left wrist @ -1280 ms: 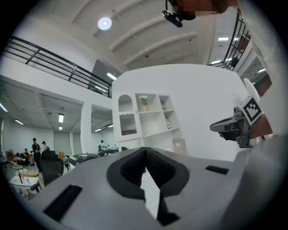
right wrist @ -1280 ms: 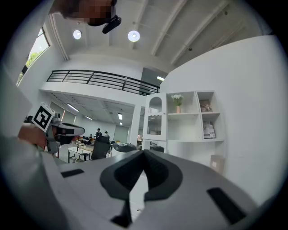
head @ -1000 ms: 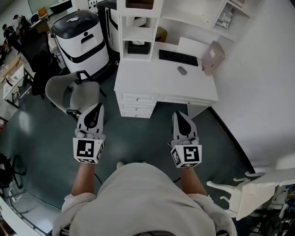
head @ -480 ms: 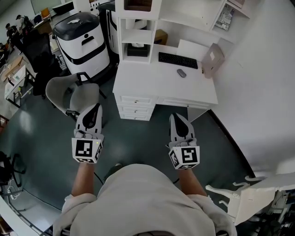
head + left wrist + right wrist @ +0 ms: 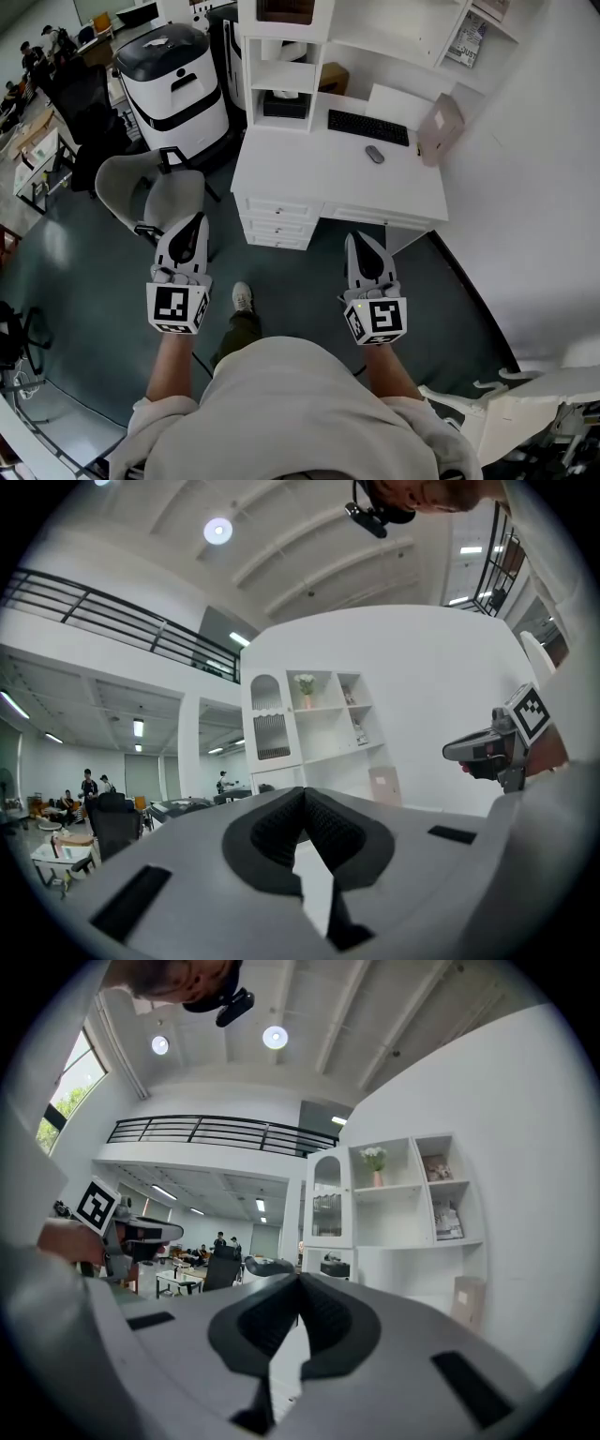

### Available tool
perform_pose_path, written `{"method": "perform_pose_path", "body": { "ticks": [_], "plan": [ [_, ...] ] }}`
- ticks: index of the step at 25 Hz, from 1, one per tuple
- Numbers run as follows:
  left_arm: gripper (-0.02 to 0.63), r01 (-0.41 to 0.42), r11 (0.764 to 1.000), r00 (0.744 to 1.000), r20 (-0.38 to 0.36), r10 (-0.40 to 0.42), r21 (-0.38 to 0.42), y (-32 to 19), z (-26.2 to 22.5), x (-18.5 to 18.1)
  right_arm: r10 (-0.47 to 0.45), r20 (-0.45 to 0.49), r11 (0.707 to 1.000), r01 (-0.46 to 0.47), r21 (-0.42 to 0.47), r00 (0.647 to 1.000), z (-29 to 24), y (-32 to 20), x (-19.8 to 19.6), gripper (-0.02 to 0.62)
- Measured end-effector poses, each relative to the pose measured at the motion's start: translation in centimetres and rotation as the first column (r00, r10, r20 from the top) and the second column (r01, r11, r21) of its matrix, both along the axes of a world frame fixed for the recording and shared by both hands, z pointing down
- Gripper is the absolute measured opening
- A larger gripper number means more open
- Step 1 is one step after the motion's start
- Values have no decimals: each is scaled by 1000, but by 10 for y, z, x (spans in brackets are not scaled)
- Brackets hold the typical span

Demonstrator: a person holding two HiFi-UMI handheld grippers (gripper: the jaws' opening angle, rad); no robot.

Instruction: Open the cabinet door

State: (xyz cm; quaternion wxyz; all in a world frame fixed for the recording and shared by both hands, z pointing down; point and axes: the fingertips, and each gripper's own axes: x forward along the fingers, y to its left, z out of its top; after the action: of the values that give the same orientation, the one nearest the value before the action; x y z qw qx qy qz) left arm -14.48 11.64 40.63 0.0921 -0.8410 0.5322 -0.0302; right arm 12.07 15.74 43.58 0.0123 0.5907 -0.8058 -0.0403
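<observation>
The white desk [image 5: 309, 173] has a hutch whose arched glass cabinet door [image 5: 285, 9] is closed; the door also shows in the left gripper view [image 5: 268, 731] and the right gripper view [image 5: 326, 1206]. My left gripper [image 5: 187, 232] is held out over the floor, well short of the desk, its jaws shut on nothing [image 5: 305, 794]. My right gripper [image 5: 364, 242] is level beside it, just short of the desk's front edge, its pads also meeting with nothing between them [image 5: 300, 1279].
A grey chair [image 5: 150, 192] stands left of the desk, with a white and black machine [image 5: 173, 80] behind it. On the desk lie a keyboard [image 5: 367, 127], a mouse [image 5: 375, 155] and a cardboard box [image 5: 439, 122]. A white chair [image 5: 506, 412] is at lower right.
The person's shoe has come forward into view on the floor between the grippers. Both grippers stay shut and keep their spacing.
</observation>
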Motion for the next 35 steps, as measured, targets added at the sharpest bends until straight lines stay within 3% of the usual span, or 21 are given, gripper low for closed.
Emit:
{"method": "perform_pose_path", "body": {
  "ticks": [10,26,35],
  "plan": [
    [0,-37,999,999,-29,37,11,-85,6,-2,34,-28,999,-34,-5,999,5,-67,-1,4],
    [0,-136,990,990,-29,136,-20,-294,9,-49,184,-42,983,-184,-5,982,-9,-256,-29,4],
    [0,-161,986,986,-35,160,-32,-357,14,-58,212,-46,977,-212,-6,976,-10,-316,-35,5]
  ]
}}
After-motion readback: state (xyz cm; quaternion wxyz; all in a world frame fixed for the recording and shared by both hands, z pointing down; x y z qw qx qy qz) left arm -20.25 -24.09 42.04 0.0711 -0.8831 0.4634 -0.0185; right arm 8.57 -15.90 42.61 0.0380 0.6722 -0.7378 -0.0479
